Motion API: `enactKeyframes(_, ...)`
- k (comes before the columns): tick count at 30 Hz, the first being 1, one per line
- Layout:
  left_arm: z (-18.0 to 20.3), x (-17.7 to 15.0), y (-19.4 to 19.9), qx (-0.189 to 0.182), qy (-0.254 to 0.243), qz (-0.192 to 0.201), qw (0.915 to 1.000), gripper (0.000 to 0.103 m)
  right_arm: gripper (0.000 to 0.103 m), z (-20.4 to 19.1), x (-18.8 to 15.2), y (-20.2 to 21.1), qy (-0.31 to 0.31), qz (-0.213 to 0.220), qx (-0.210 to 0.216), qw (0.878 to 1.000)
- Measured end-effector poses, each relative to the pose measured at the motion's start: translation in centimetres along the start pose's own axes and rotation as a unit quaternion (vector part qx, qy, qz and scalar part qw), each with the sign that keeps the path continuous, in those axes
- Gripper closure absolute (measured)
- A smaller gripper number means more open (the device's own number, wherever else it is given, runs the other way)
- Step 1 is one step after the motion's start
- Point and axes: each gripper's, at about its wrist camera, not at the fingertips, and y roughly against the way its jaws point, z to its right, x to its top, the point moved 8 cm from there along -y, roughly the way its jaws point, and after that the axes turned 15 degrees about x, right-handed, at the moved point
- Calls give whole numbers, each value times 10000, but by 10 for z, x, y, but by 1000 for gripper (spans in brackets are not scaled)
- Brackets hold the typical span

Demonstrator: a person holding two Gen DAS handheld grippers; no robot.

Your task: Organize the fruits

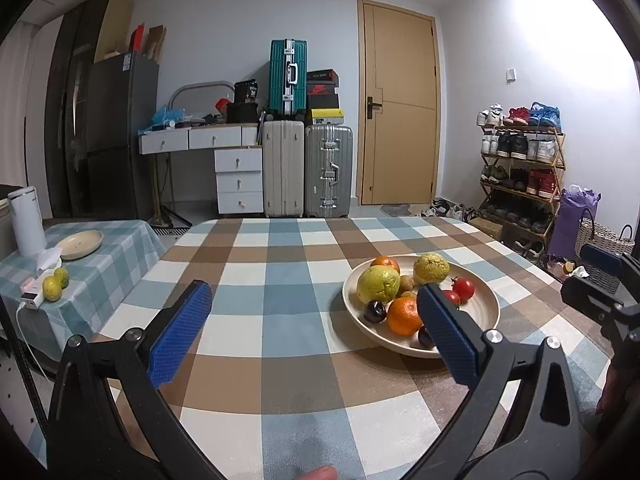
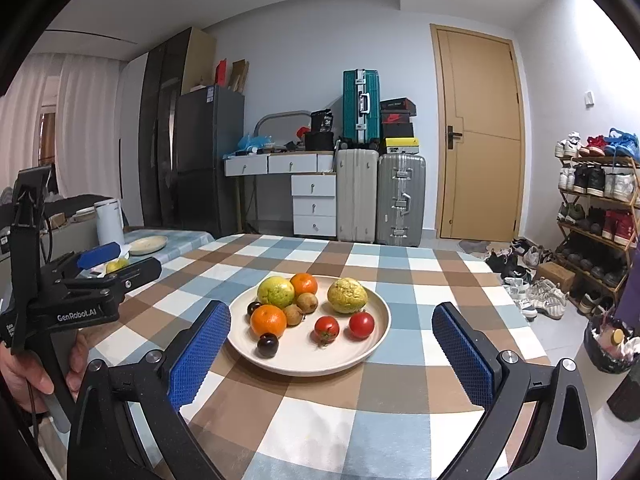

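On my right-wrist view the cream plate point(image 2: 376, 344) sits near the middle of the checked tablecloth point(image 2: 304, 412), holding two oranges point(image 2: 268, 321), two knobbly yellow-green citrus point(image 2: 347, 295), two red tomatoes point(image 2: 361, 325), two dark plums point(image 2: 267, 345) and some small brown fruits point(image 2: 307, 302). My right gripper point(image 2: 332, 354) hangs spread wide just short of the plate, gripping nothing. My left gripper point(image 1: 316, 332) is likewise wide apart and empty, its right pad overlapping the plate's near edge in view. A side table point(image 1: 100, 280) to the left carries a second cream plate point(image 1: 80, 244), two small green-yellow fruits point(image 1: 52, 288) and a white kettle point(image 1: 26, 220). Behind stand suitcases point(image 1: 328, 170), a wooden door point(image 1: 400, 104) and a shoe rack point(image 1: 520, 168)
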Motion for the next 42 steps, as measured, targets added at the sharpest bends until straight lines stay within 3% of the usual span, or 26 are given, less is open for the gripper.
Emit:
enactKeyframes(7,1,1,-4,167,-35,-61,9998,1,0,-2,-3,-7,-13,-150,136,9998)
enactKeyframes(42,-1,2,2,107,-43,4,9999,1,0,-3,-3,-9,4,-90,101,9999)
